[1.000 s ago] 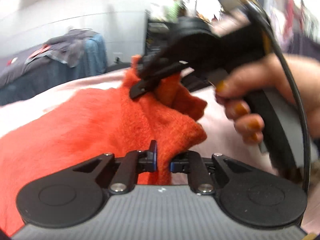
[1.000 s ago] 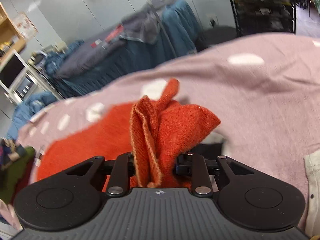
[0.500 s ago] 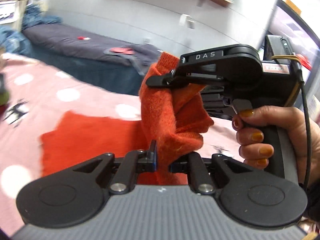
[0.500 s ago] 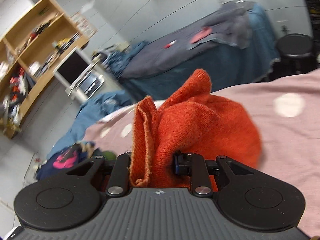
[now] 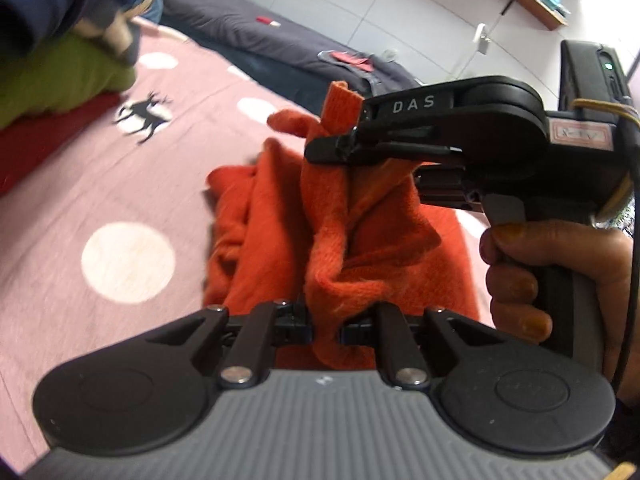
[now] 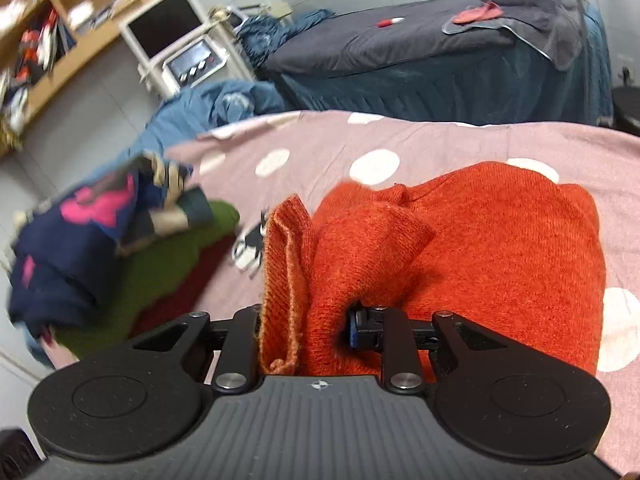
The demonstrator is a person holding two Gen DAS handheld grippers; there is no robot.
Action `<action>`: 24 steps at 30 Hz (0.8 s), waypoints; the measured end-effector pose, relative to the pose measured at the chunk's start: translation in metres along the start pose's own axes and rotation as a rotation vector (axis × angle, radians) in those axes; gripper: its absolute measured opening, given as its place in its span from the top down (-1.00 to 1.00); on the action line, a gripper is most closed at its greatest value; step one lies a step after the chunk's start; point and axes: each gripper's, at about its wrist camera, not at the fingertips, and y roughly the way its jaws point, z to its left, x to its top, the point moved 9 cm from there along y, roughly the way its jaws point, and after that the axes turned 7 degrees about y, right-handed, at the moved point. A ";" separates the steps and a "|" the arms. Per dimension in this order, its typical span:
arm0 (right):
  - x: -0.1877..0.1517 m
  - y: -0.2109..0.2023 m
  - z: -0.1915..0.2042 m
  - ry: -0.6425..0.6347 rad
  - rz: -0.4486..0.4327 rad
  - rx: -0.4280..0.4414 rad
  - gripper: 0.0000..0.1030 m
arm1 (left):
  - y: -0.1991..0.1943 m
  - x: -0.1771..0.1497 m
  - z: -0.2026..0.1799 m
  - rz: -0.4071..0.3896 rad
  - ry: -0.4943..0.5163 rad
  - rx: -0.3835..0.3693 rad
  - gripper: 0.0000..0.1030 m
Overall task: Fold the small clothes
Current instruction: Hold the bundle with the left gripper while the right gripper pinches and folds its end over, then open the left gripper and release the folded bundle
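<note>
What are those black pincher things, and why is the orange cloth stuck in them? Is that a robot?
No robot here. A person holds two hand tools that pinch, one in each hand. Each tool has a small camera that looks out over its own two fingers, so each picture comes from one tool.

In the left tool's picture, the left gripper is pinched shut on an orange sweater. You also see the other tool from the side, with the person's hand around its handle.

In the right tool's picture, the right gripper has a bunched fold of the same sweater between its fingers, which have just loosened a bit.

The sweater lies partly on a pink spotted blanket. Beside it sits a pile of clothes, green and dark blue.
</note>
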 end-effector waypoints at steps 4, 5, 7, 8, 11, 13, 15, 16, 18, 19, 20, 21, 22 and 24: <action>-0.009 0.010 0.002 -0.018 0.006 -0.010 -0.04 | 0.009 -0.006 0.014 0.018 -0.009 0.012 0.74; -0.010 0.014 0.004 -0.010 0.006 -0.008 -0.08 | 0.005 -0.010 0.014 0.021 -0.012 0.015 0.72; -0.013 0.019 0.004 0.008 0.010 0.004 -0.09 | 0.005 -0.011 0.019 0.026 -0.021 0.020 0.70; -0.015 0.021 0.005 0.015 0.011 0.006 -0.12 | 0.005 -0.012 0.022 0.028 -0.023 0.022 0.66; -0.019 0.022 0.005 0.041 0.008 0.027 -0.31 | 0.007 -0.014 0.031 0.033 -0.026 0.034 0.60; -0.021 0.025 0.006 0.070 0.009 0.050 -0.48 | -0.001 -0.017 0.031 0.036 -0.035 0.037 0.56; -0.021 0.022 0.004 0.119 -0.001 0.094 -0.64 | -0.003 -0.017 0.035 0.036 -0.044 0.041 0.50; -0.019 0.020 0.003 0.150 -0.011 0.117 -0.72 | -0.005 -0.017 0.037 0.035 -0.043 0.049 0.47; -0.015 0.011 0.003 0.203 -0.038 0.150 -0.74 | -0.009 -0.017 0.043 0.033 -0.036 0.080 0.27; -0.013 0.005 0.002 0.217 -0.054 0.160 -0.74 | -0.012 -0.017 0.046 0.030 -0.036 0.097 0.25; -0.010 0.000 0.003 0.224 -0.070 0.166 -0.75 | -0.014 -0.016 0.049 0.028 -0.040 0.105 0.24; -0.009 -0.005 0.003 0.224 -0.083 0.169 -0.76 | -0.016 -0.016 0.052 0.027 -0.048 0.112 0.23; -0.008 -0.011 0.003 0.220 -0.096 0.170 -0.74 | -0.019 -0.016 0.055 0.026 -0.054 0.120 0.23; -0.008 -0.020 0.002 0.198 -0.112 0.165 -0.66 | -0.025 -0.015 0.061 0.018 -0.057 0.149 0.23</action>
